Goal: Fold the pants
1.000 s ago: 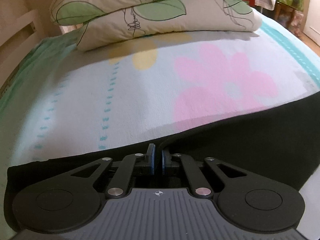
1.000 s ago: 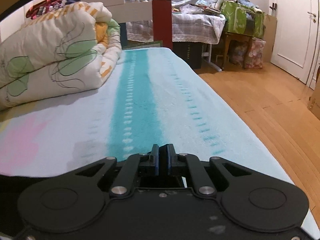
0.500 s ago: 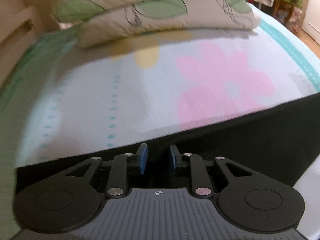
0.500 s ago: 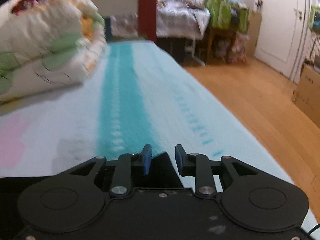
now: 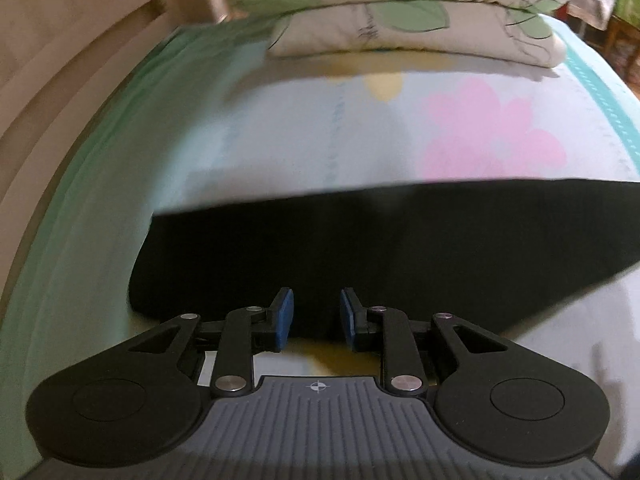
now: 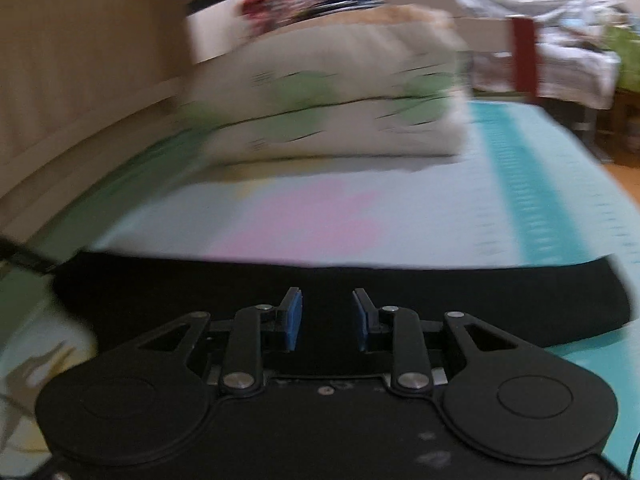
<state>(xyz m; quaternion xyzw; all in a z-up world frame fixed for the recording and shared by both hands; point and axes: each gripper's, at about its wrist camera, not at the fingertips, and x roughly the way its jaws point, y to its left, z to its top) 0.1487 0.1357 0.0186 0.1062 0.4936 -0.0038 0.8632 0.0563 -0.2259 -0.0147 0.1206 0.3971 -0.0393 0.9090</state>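
Observation:
The black pants (image 5: 400,248) lie flat across the bed as a wide dark band; they also show in the right wrist view (image 6: 280,284). My left gripper (image 5: 316,316) is open and empty, hovering over the near edge of the pants. My right gripper (image 6: 326,316) is open and empty, just above the near edge of the pants. Both views are blurred by motion.
The bed sheet (image 5: 280,144) is pale blue with a pink flower and teal stripes. A folded leaf-print duvet (image 5: 420,12) lies at the far end, also in the right wrist view (image 6: 328,108). A wooden bed rail (image 5: 72,72) runs along the left. Floor (image 6: 624,180) lies to the right.
Both grippers opened and let go of the pants' edge, then drew back. The pants now lie flat. The right wrist view swung left toward the duvet.

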